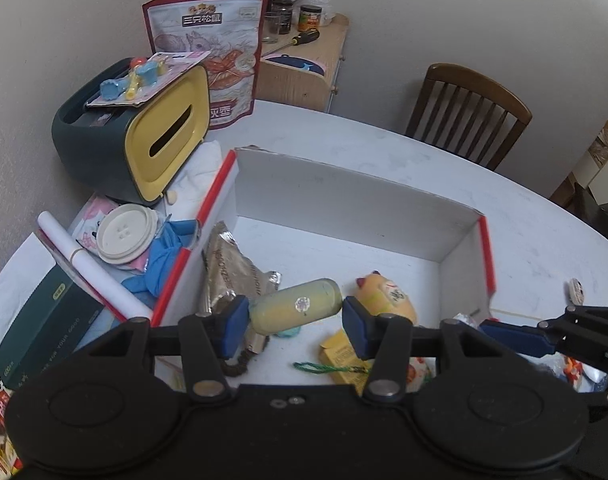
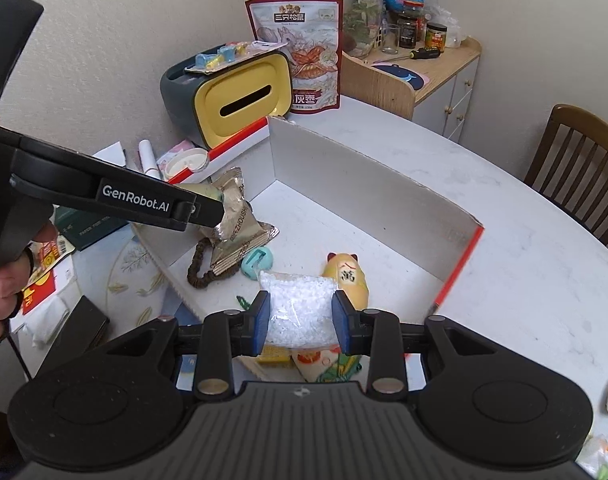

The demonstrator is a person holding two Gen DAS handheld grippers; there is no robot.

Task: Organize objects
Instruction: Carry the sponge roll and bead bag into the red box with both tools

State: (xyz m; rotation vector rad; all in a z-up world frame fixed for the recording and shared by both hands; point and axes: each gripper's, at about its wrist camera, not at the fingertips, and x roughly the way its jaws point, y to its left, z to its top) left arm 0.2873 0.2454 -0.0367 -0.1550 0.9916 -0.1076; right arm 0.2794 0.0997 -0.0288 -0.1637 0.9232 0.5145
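Left tool (image 1: 296, 322) grips yellow tube (image 1: 296, 306); right tool (image 2: 300, 328) grips bead bag (image 2: 298, 310) (lower edge hidden).

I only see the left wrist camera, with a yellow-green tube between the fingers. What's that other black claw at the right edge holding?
Observer: The right gripper is closed on a clear bag of white pellets, above the white box.
Operator: Who's holding this left gripper?
Observer: A person's hand grips its handle.
Operator: What's peeking out below the tube?
Observer: A round turquoise object, lying in the box beside the foil packet.
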